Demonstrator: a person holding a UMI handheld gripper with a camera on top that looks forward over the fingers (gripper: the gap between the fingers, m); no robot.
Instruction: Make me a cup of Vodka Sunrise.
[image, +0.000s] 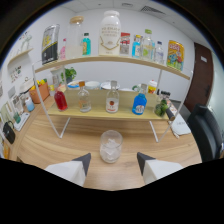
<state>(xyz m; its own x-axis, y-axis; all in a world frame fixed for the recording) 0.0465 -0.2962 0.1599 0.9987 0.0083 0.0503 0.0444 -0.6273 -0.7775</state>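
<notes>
Your tongs (113, 159) are spread apart, their two dark fingertips (83, 161) low over the wooden surface (45, 142), and they grip nothing. A clear glass (110, 145) holding what looks like ice stands on that surface on its own base. It sits just ahead of the tips and roughly centred on the gap between them, with bare wood showing on either side of it.

Beyond the glass you face a two-tier shelf (120, 114) on white legs. On its lower board, from your left, stand a bottle of red liquid (60, 98), a clear bottle (84, 98), a clear bottle with a red label (113, 99), a bottle of blue liquid (139, 102) and a dark green bottle (161, 106) near the far end. Which of the clear ones is the vodka you cannot tell from here, since the labels are too small to read.

The upper board carries a large white bottle (109, 33) at its middle, with smaller bottles, cans and a yellow packet (175, 54) ranged to both sides.

A dark chair (206, 131) stands off to your right, past the end of the shelf.
</notes>
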